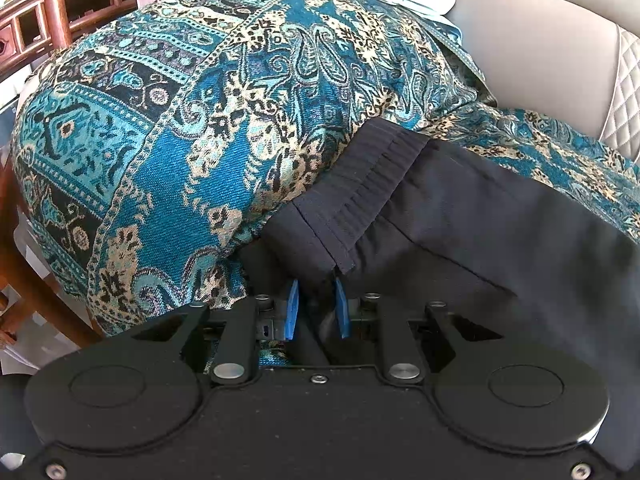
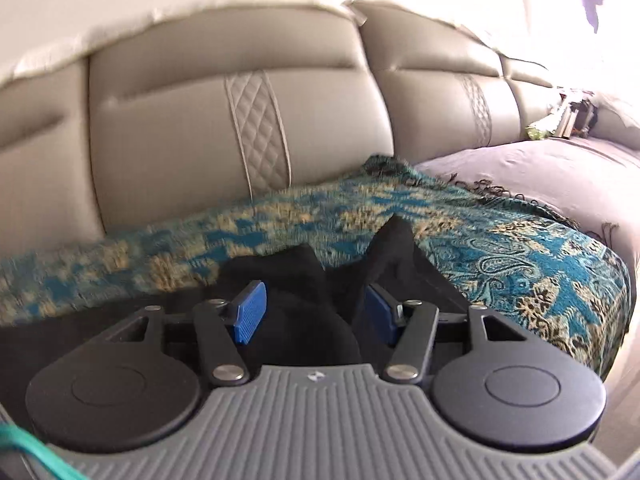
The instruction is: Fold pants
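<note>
Sofa w/ teal throw (image 1: pixel 168 128): left gripper (image 1: pixel 317 308) pinches black pants (image 1: pixel 460 208) waistband; right gripper (image 2: pixel 316 312) spread, unheld end may slump

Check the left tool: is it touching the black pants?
Touching. In the left wrist view, the left tool has both blue pads closed on the black pants just below the waistband.

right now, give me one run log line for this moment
task: fold pants | left tongs: shut on pants near waistband | right tongs: open, pants between | surface: patterned throw
</note>
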The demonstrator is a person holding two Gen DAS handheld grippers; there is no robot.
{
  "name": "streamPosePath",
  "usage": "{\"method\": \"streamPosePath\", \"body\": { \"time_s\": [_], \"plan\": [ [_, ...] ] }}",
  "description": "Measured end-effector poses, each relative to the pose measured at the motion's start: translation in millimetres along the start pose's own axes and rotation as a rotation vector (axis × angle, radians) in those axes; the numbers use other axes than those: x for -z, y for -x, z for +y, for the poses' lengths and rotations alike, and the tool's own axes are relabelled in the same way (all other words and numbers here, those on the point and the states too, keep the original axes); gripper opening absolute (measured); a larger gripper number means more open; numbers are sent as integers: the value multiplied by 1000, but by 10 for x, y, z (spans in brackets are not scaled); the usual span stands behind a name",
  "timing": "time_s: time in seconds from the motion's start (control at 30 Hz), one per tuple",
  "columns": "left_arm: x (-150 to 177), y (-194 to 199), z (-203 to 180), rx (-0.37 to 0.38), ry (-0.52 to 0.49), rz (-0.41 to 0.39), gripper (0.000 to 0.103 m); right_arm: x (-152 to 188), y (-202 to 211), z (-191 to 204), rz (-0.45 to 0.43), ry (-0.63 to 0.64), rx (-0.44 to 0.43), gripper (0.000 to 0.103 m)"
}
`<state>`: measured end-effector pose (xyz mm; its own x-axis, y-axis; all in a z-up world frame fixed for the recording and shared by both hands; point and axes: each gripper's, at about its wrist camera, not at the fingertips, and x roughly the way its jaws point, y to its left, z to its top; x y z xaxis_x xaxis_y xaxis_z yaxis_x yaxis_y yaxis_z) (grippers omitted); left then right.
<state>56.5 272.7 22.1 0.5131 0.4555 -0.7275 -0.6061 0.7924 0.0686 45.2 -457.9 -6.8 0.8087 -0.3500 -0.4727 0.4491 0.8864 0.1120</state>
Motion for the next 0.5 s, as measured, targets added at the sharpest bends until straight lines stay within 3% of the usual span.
{"method": "streamPosePath", "body": {
  "time_s": [0.1,0.13,0.17,0.23,0.33,0.5],
  "plan": [
    [0,-12,-12,-4,-6,-2,21,82,-171,34,92,17,-13,71],
    [0,-11,-16,-6,-6,-3,21,110,-173,47,91,18,-11,56],
    [1,-11,-19,-7,-8,-4,21,106,-159,56,85,19,-18,50],
    [-3,-13,-14,-7,-10,-4,21,123,-95,54,76,-6,-1,11],
    [-10,-17,0,-2,-10,-3,21,158,31,37,18,-10,97,11],
    [1,-8,17,5,-12,-6,21,158,298,-236,-79,-162,226,9]
  ]
}}
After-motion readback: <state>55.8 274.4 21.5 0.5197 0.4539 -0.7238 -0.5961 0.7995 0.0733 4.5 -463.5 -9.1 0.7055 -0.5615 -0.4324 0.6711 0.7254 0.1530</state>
